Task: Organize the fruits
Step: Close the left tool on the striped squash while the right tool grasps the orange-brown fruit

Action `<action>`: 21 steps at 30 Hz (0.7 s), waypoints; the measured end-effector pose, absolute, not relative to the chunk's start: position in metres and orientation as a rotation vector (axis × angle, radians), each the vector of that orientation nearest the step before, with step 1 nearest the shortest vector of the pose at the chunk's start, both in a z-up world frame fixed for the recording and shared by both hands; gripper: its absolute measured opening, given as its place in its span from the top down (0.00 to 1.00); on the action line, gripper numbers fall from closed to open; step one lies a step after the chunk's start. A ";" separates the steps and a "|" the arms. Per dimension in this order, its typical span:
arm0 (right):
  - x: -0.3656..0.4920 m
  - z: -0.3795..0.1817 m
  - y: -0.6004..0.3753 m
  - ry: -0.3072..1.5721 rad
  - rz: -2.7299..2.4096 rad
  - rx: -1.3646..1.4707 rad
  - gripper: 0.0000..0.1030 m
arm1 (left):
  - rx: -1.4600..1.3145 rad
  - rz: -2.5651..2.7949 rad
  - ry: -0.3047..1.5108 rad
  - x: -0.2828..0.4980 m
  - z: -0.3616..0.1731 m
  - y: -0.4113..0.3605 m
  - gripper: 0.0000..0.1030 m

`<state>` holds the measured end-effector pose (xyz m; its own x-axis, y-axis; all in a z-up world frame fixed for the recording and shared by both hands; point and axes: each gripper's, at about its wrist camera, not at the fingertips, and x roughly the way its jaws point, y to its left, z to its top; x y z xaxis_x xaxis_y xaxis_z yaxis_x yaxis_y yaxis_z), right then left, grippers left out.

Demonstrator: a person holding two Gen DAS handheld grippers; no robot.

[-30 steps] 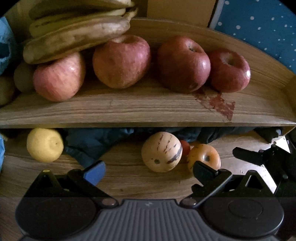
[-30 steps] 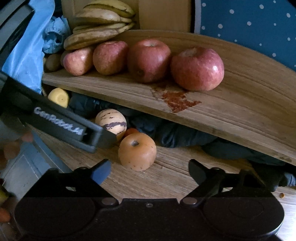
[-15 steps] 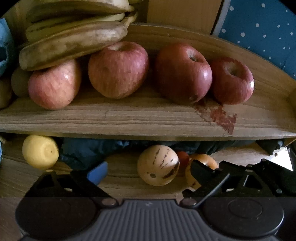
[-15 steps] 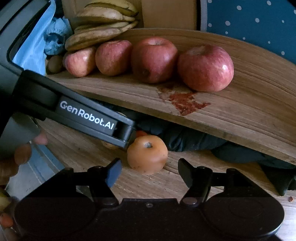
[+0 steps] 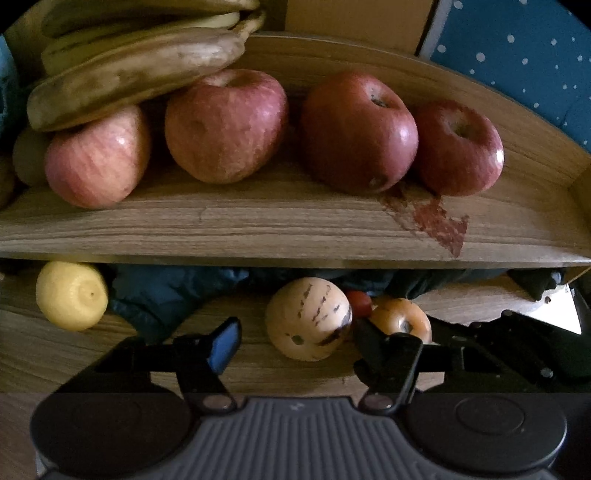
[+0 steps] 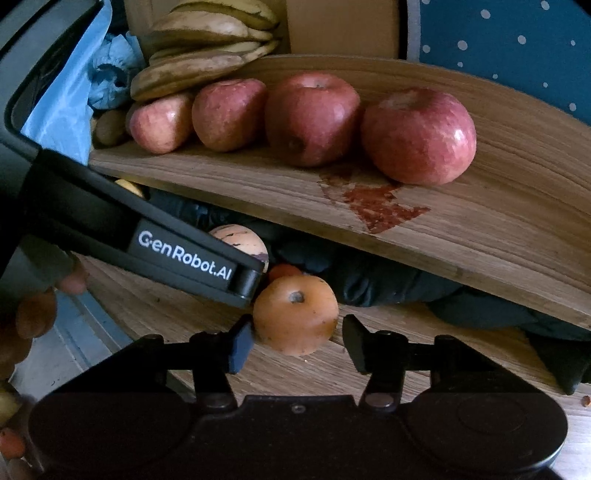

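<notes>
A wooden shelf [image 5: 258,225] carries several red apples [image 5: 225,125] and a bunch of bananas [image 5: 136,70]. Below it on the wooden table lie a cream striped melon [image 5: 308,319], an orange persimmon [image 5: 400,319], a small red fruit [image 5: 359,301] and a yellow lemon [image 5: 72,295]. My left gripper [image 5: 295,339] is open, its fingers either side of the melon. My right gripper [image 6: 295,341] is open around the persimmon [image 6: 295,314], its fingers close to both sides of it. The left gripper's body [image 6: 147,236] hides most of the melon [image 6: 240,240] in the right wrist view.
Dark cloth [image 5: 166,295] lies under the shelf behind the fruit. A blue plastic bag [image 6: 66,99] sits at the left. A blue dotted surface [image 6: 517,44] stands behind the shelf, with a brown box [image 6: 343,26] beside it. The shelf edge [image 6: 406,258] overhangs the fruit.
Both grippers have moved forward toward the fruit under the shelf. The left fingers now flank the melon, and the right fingers have narrowed around the persimmon.
</notes>
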<state>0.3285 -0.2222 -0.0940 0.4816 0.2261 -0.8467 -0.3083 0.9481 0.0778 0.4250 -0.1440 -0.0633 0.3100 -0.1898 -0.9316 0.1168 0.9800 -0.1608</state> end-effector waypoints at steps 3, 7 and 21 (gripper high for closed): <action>0.327 -0.093 -0.226 1.020 0.326 -0.085 0.51 | -0.085 -0.202 1.238 0.427 -0.066 -0.137 0.32; 0.329 -0.095 -0.225 1.025 0.323 -0.073 0.51 | -0.094 -0.213 1.245 0.428 -0.068 -0.137 0.35; 0.328 -0.095 -0.225 1.032 0.300 -0.049 0.52 | -0.121 -0.270 1.243 0.421 -0.073 -0.126 0.48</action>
<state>0.3280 -0.2247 -0.0946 0.4763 0.2227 -0.8506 -0.2686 0.9580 0.1004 0.4214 -0.1260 -0.0731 0.2950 -0.2677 -0.9172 0.1362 0.9619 -0.2370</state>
